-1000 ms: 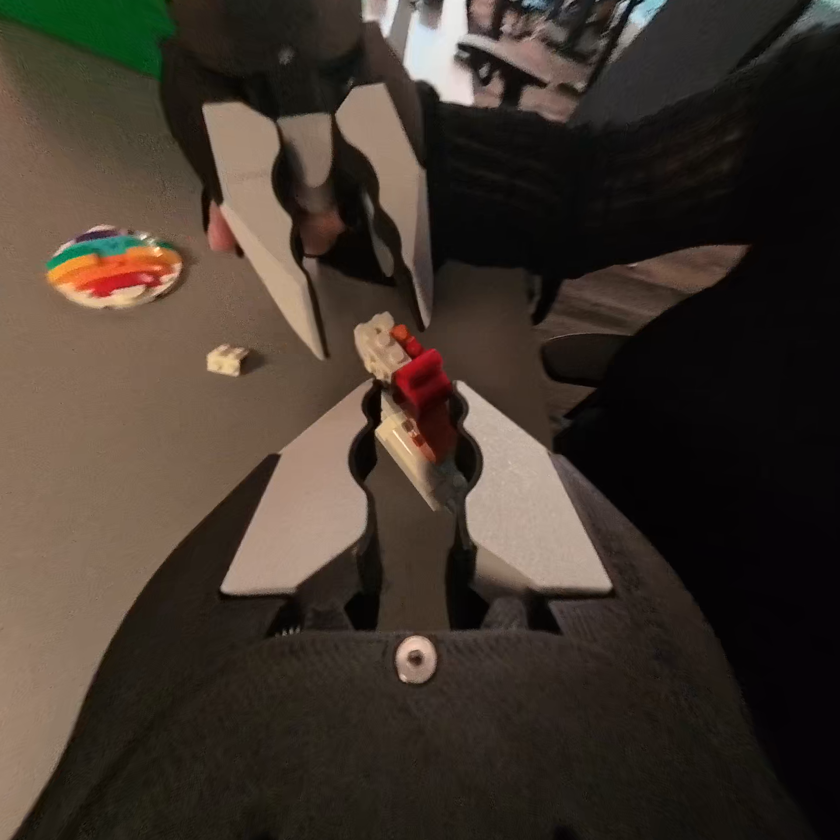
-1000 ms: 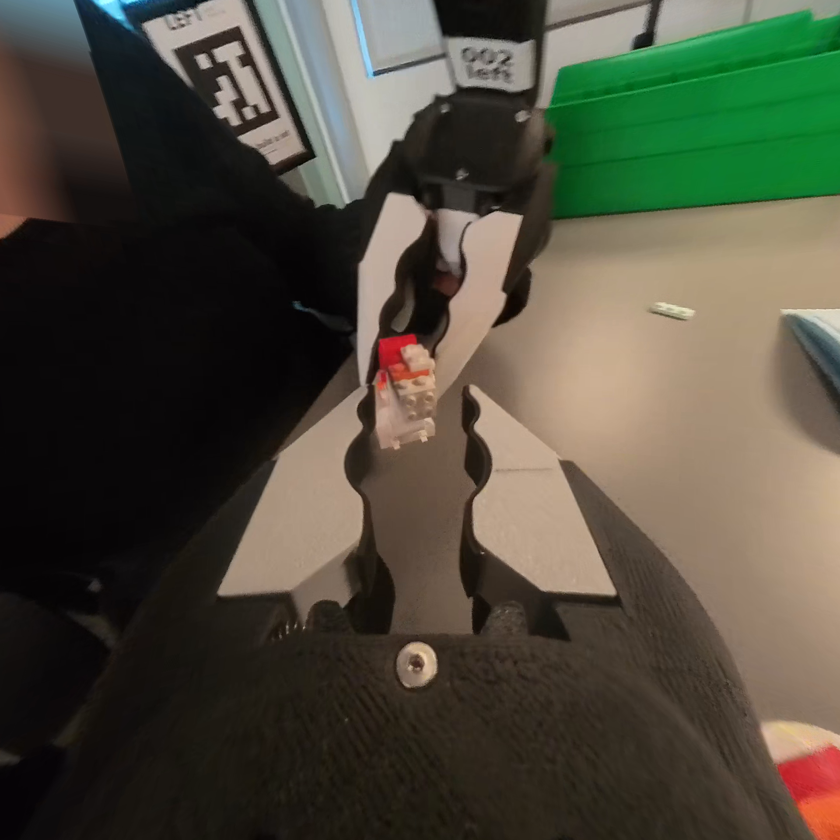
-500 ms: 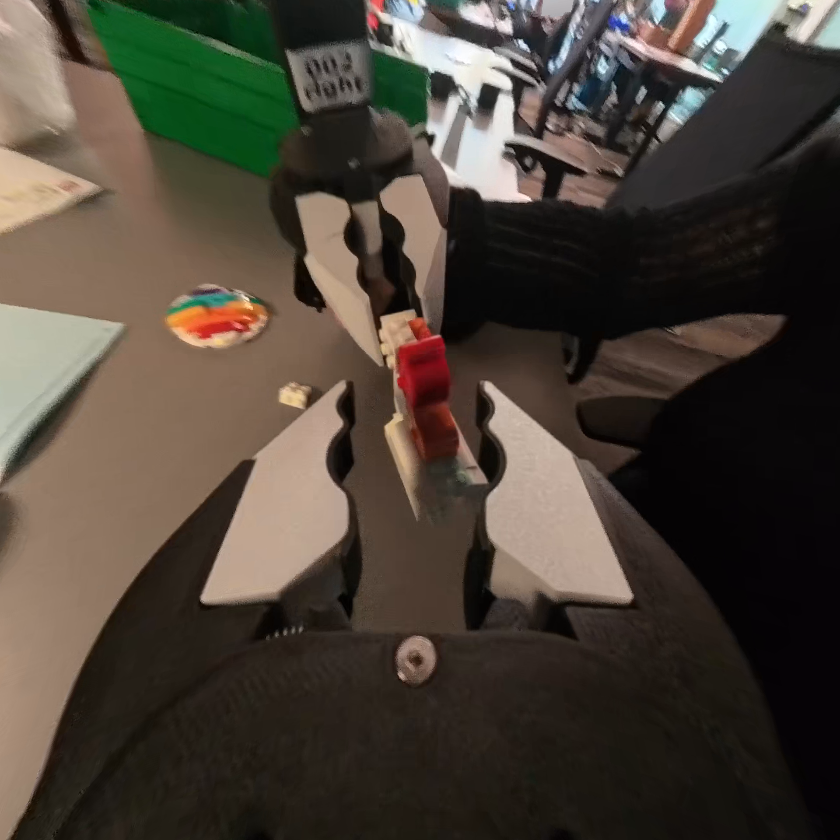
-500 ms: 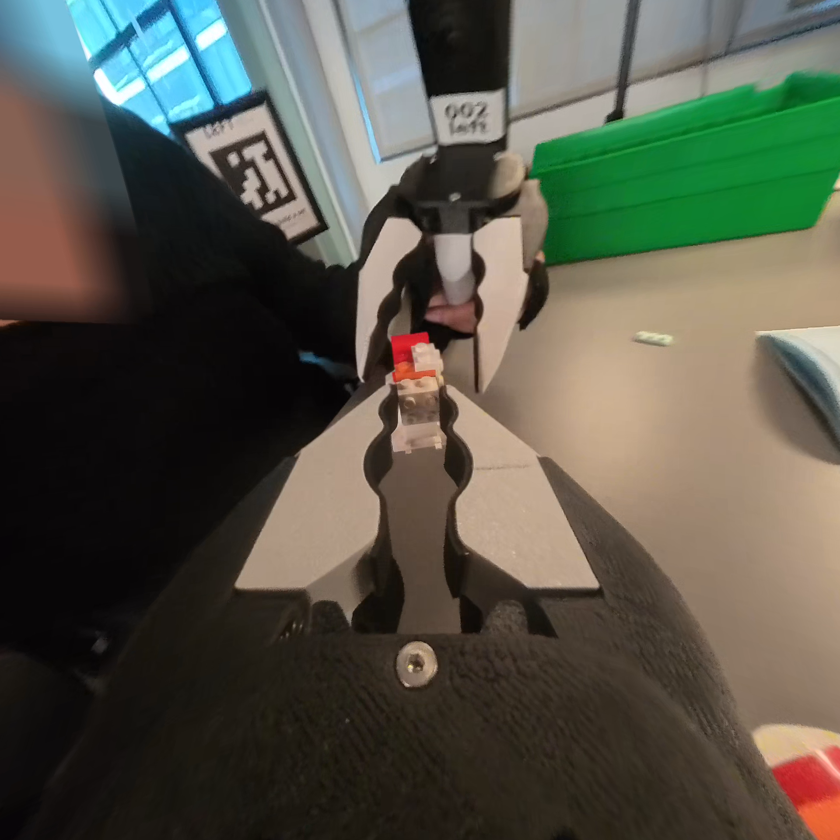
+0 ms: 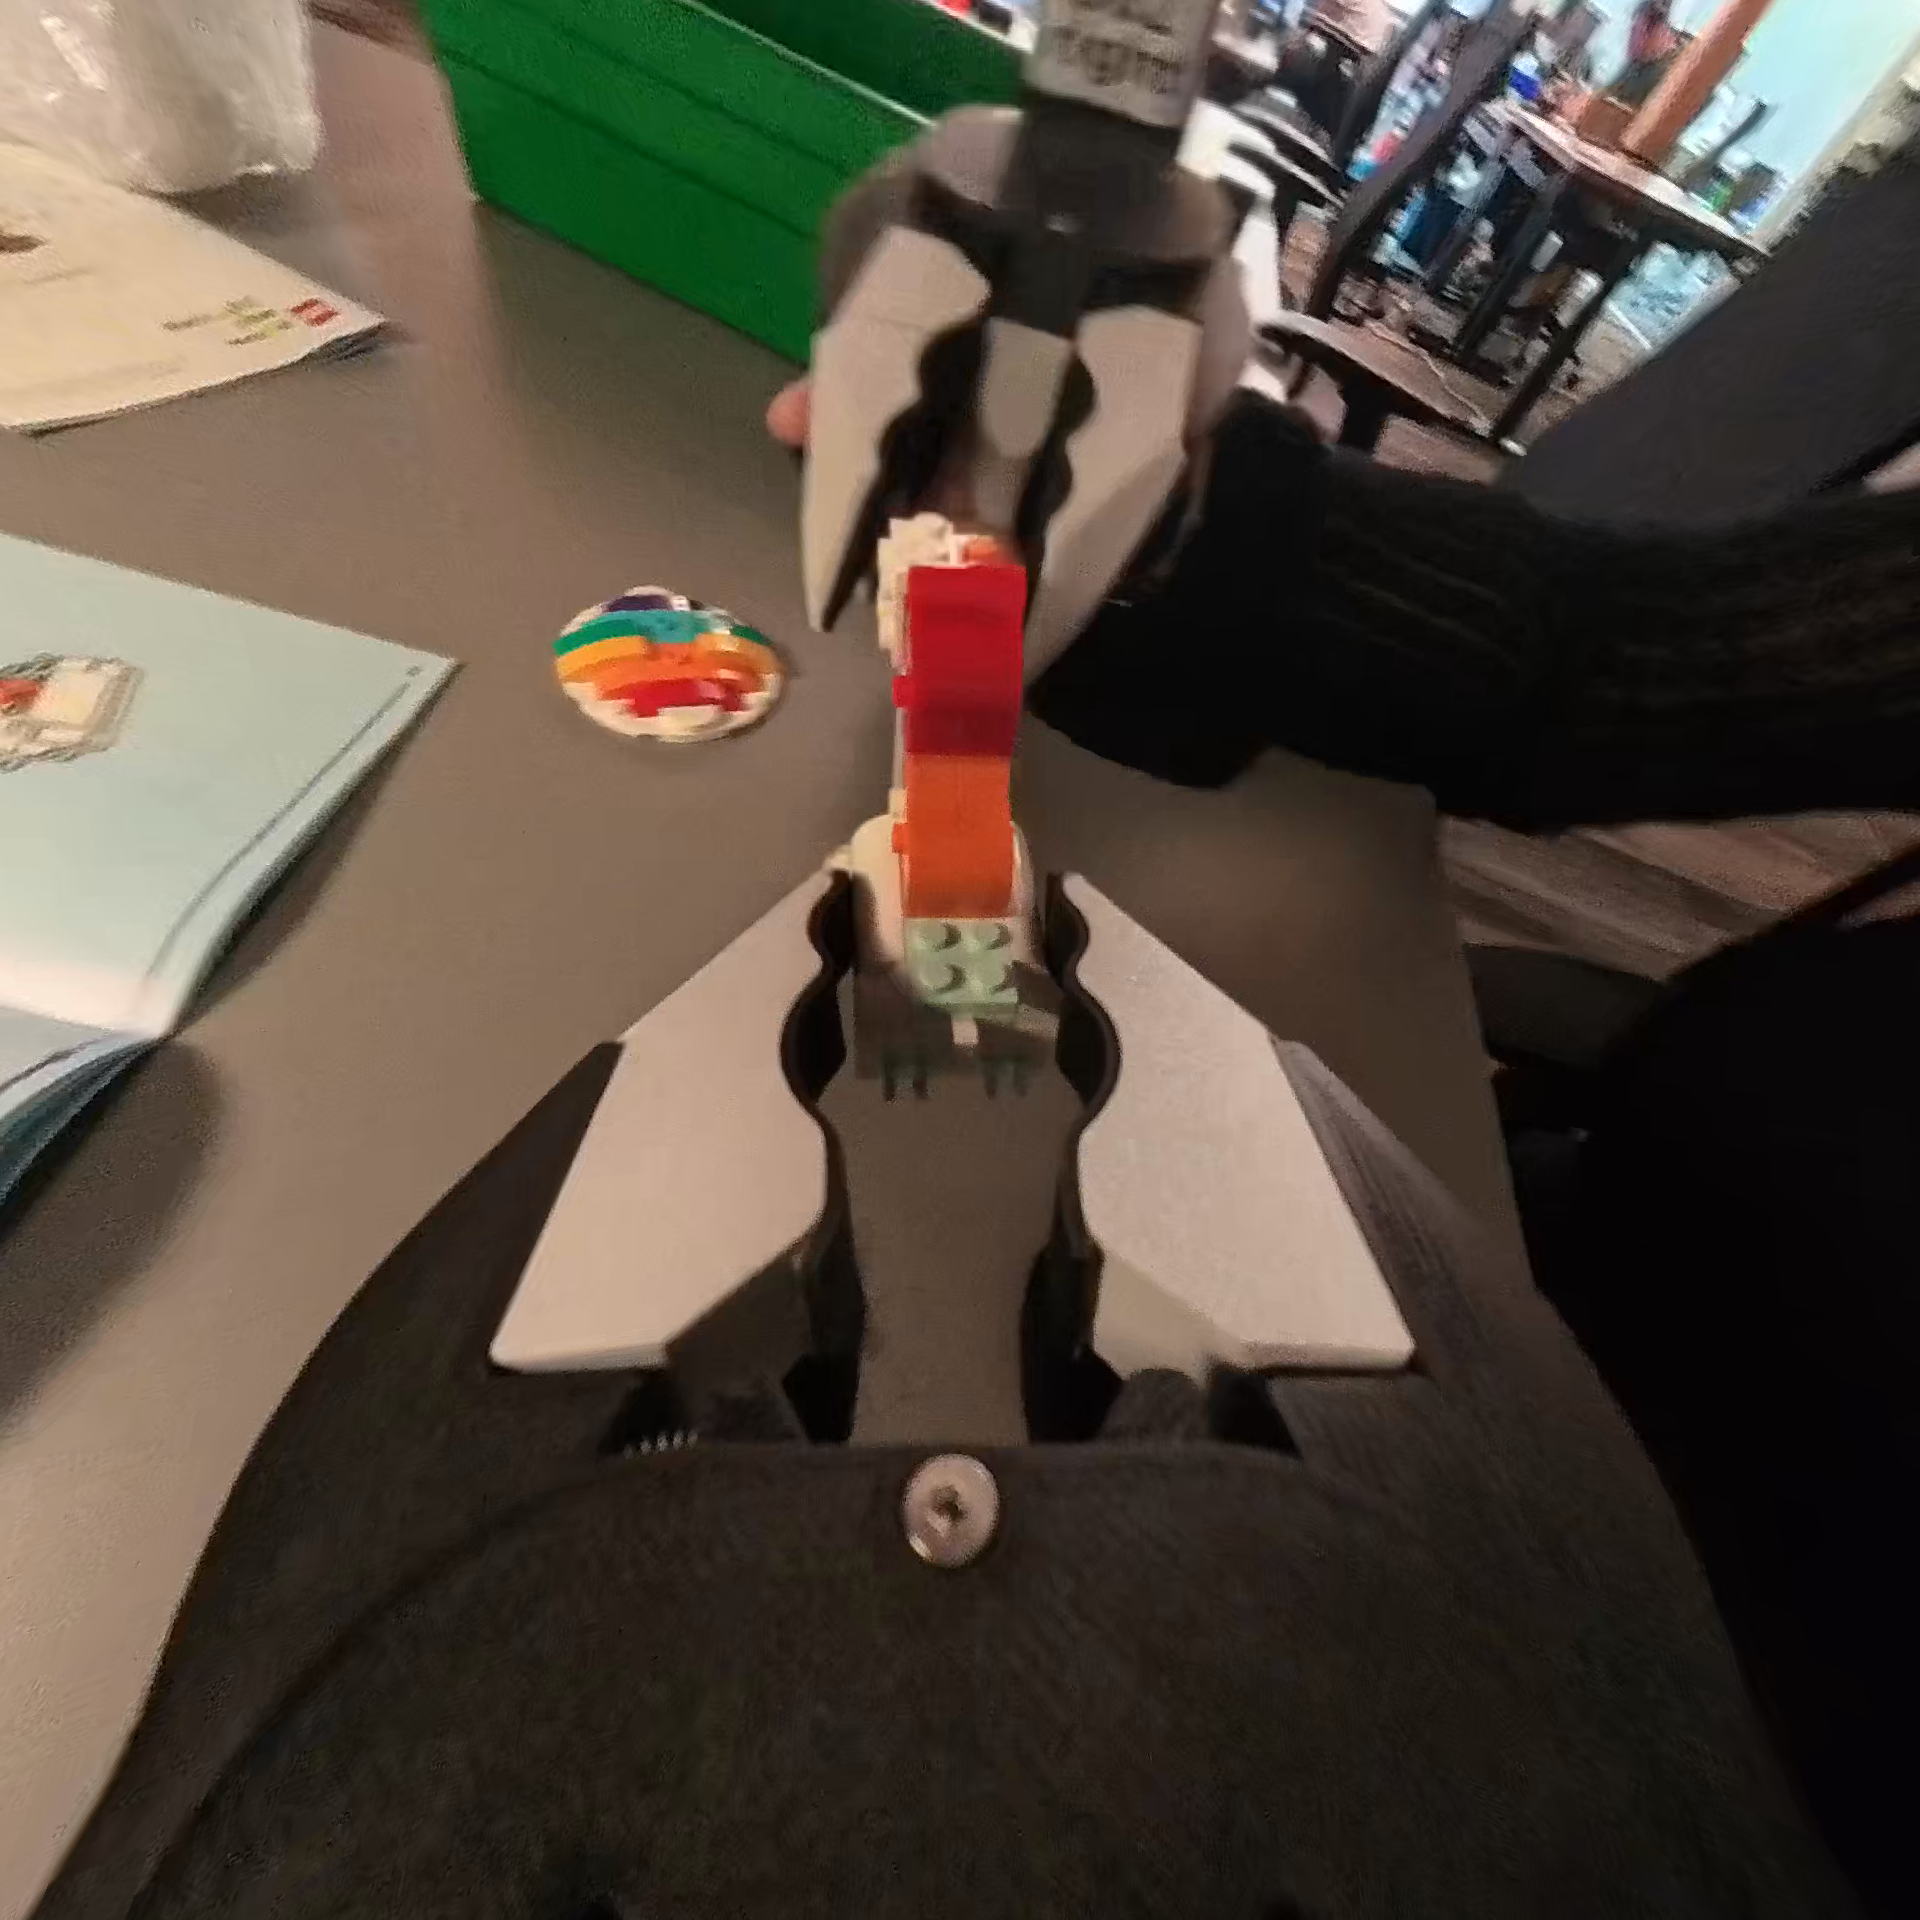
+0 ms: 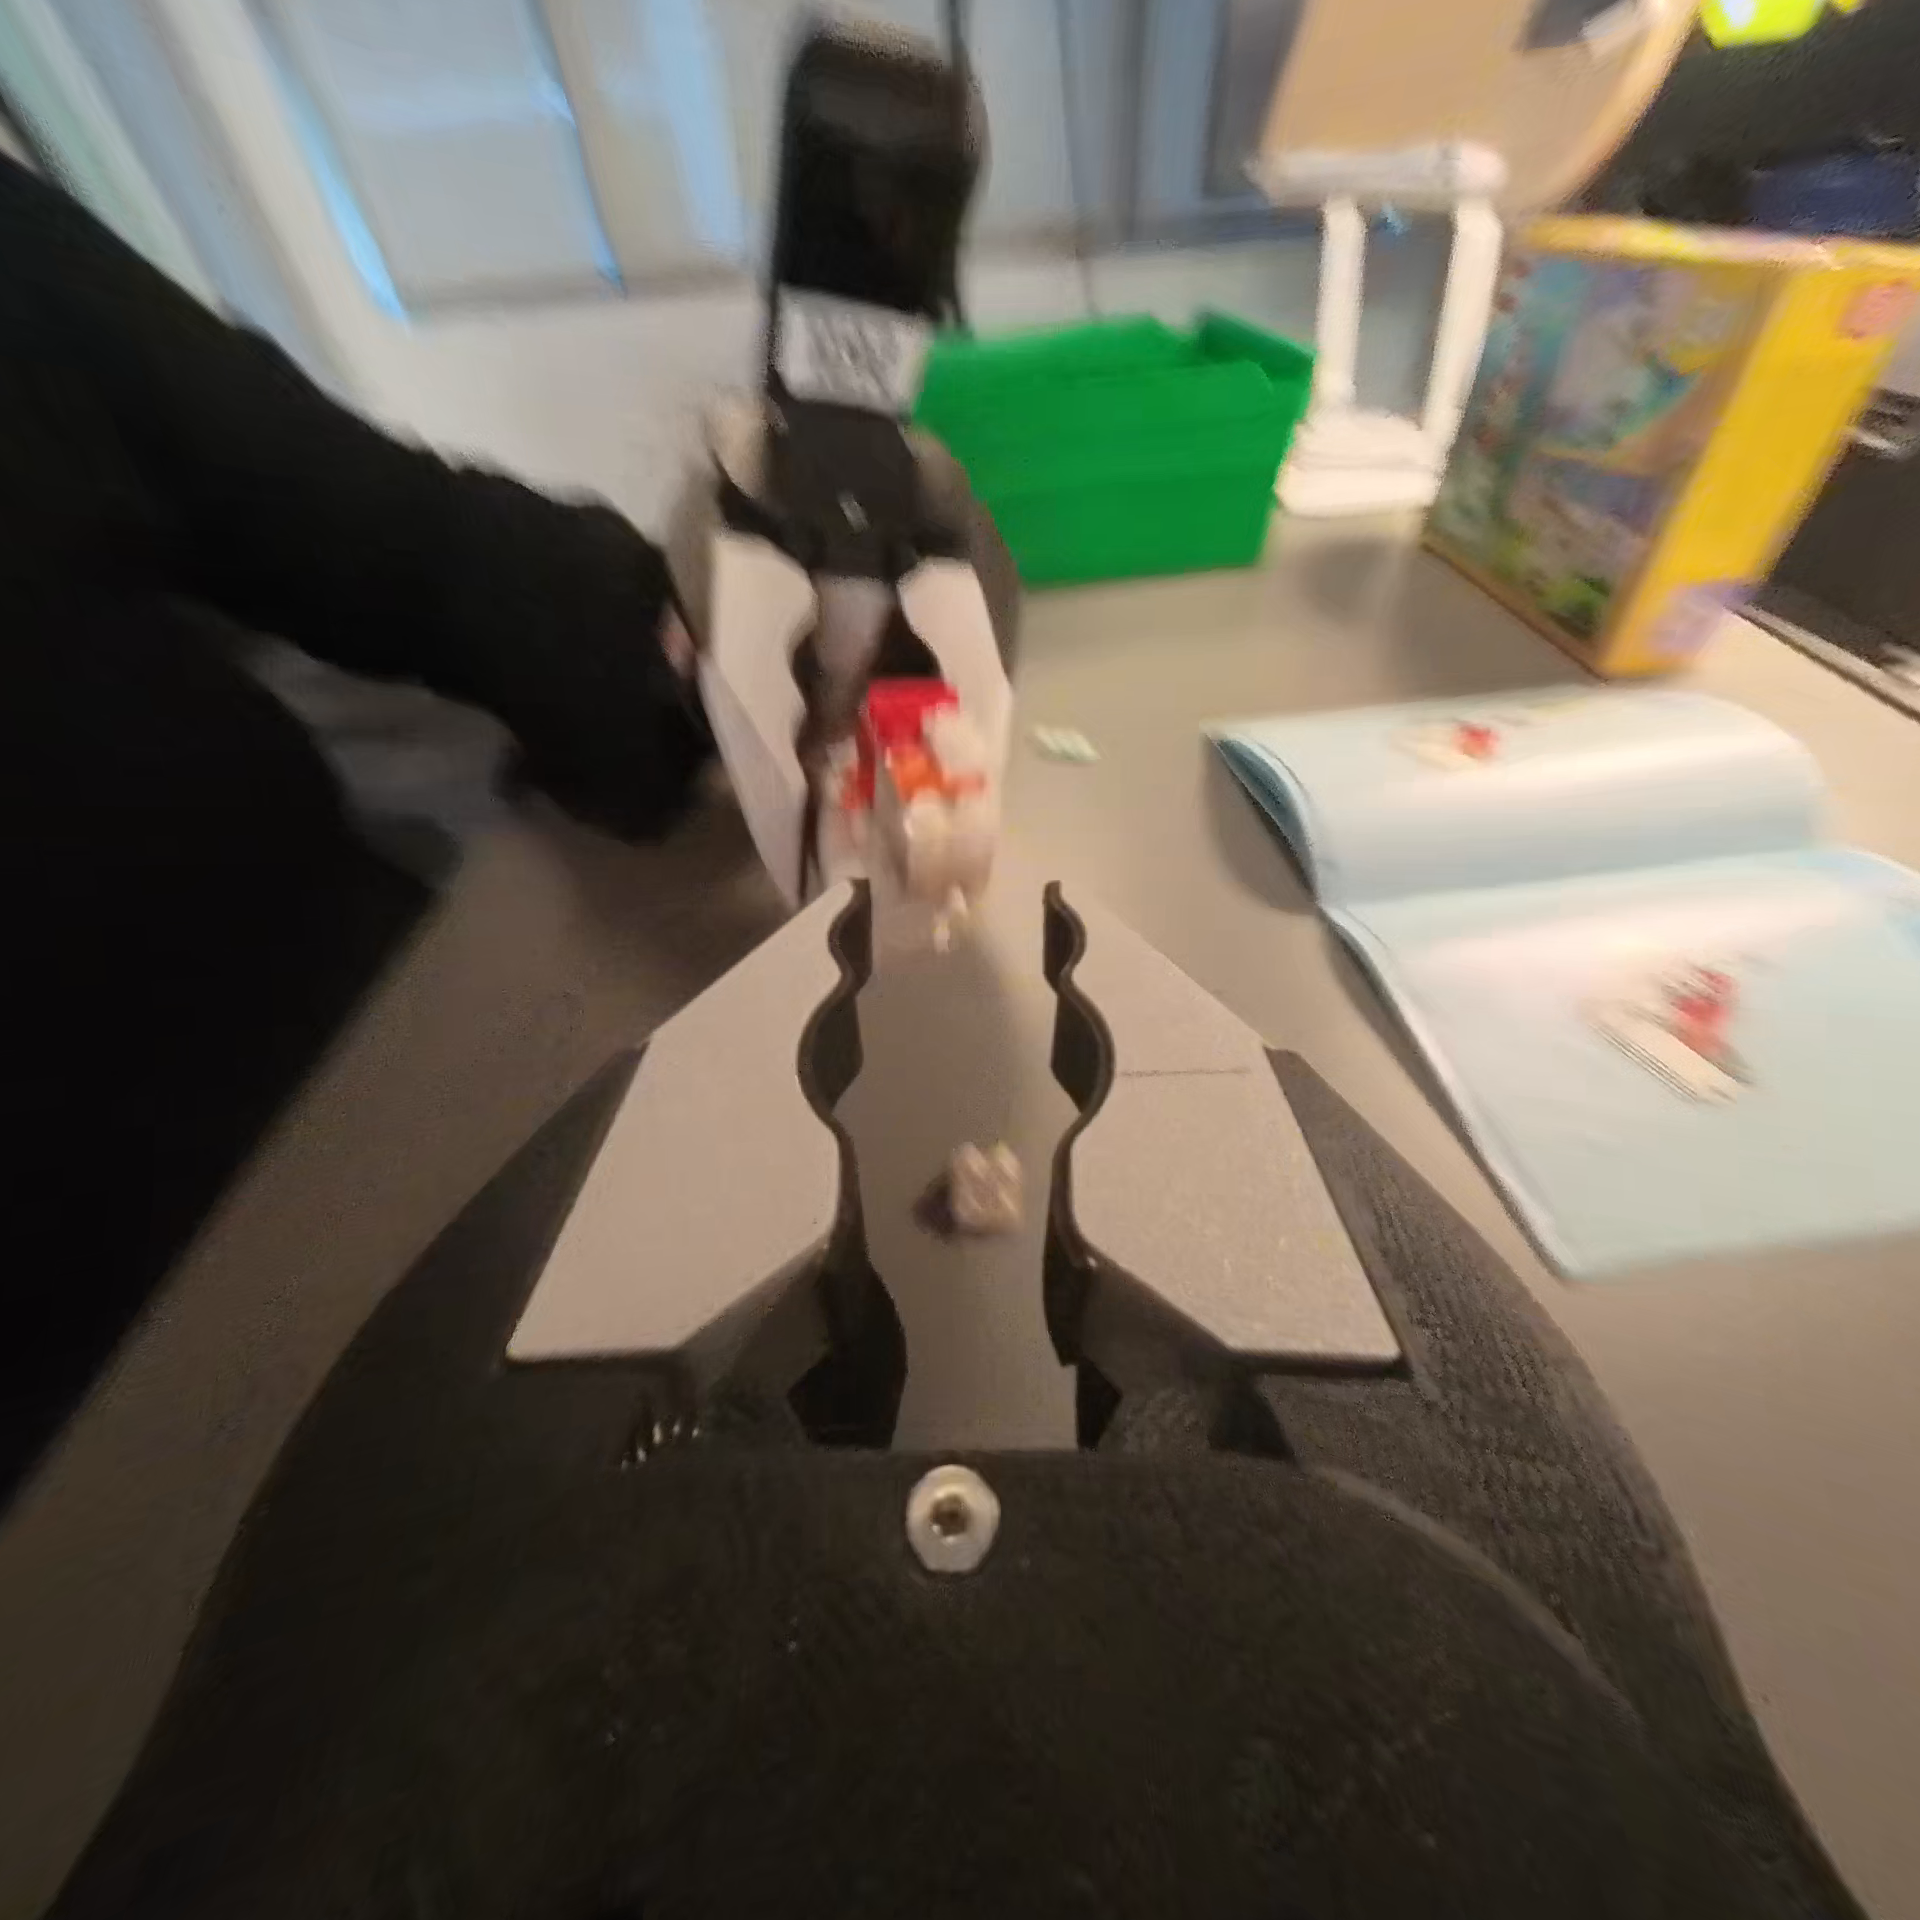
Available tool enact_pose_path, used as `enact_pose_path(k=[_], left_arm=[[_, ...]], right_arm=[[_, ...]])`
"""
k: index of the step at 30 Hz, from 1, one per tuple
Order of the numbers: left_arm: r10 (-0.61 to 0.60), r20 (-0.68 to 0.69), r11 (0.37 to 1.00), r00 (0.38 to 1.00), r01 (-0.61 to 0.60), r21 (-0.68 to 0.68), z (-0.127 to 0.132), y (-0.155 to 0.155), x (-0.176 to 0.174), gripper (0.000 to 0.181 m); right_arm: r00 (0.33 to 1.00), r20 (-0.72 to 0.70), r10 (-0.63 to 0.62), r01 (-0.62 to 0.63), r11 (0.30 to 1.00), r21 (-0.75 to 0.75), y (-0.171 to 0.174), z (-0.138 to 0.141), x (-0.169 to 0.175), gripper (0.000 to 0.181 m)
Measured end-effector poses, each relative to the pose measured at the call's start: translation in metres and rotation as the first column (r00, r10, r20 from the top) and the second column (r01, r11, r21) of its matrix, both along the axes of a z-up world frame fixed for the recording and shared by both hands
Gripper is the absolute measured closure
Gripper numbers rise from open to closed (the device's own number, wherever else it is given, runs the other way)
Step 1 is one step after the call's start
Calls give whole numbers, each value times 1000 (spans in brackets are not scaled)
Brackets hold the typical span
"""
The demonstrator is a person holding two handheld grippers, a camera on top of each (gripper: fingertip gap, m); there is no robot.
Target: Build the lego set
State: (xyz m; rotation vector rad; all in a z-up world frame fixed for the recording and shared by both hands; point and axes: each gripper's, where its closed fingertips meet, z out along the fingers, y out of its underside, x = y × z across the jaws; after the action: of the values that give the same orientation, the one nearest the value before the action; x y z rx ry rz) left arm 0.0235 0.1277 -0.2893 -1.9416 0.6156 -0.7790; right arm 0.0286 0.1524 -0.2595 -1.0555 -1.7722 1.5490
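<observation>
A: Left wrist view first: how far along is the build judged to be?

B: A small assembly of white, orange, red and pale green bricks is seen already joined, so a part is done. More is judged to be left: a loose pale brick is seen on the grey table, a round rainbow-coloured piece lies apart, a tiny pale plate sits farther off, and the instruction booklet is left open.

A: And what is held by the left gripper?

B: The assembly's lower, green-and-white end is pinched between its fingertips; the jaws are closed only as far as the bricks allow.

A: The right gripper?

B: In its own view the jaws are spread, and nothing is gripped; the loose brick is merely seen on the table through the gap. In the left wrist view its tips flank the assembly's upper white end, but whether it is touched cannot be told through the blur.

A: Beyond that?

B: A green bin and a yellow set box are seen.
</observation>
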Motion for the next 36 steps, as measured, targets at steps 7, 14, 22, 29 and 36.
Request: enact_pose_path(k=[7, 14, 22, 29, 36], left_arm=[[248, 299, 967, 921, -255, -16, 14, 22, -31, 144], [298, 494, 950, 817, -304, -72, 28, 7, -27, 145], [332, 722, 890, 607, -456, -26, 64, -6, -37, 145], [358, 782, 828, 511, -561, -12, 70, -13, -30, 145], [358, 802, 867, 478, -489, -96, 54, -12, -9, 145]], right_arm=[[931, 310, -192, 136, 972, 194, 13, -64, 16, 149], [893, 387, -229, 146, 962, 233, 14, -83, 12, 156], [917, 268, -296, 246, 947, 205, 16, -45, 2, 167], [907, -162, -388, 418, 875, 244, -42, 80, -38, 167], [834, -136, -535, 517, 671, 531, -34, 67, -53, 167]])
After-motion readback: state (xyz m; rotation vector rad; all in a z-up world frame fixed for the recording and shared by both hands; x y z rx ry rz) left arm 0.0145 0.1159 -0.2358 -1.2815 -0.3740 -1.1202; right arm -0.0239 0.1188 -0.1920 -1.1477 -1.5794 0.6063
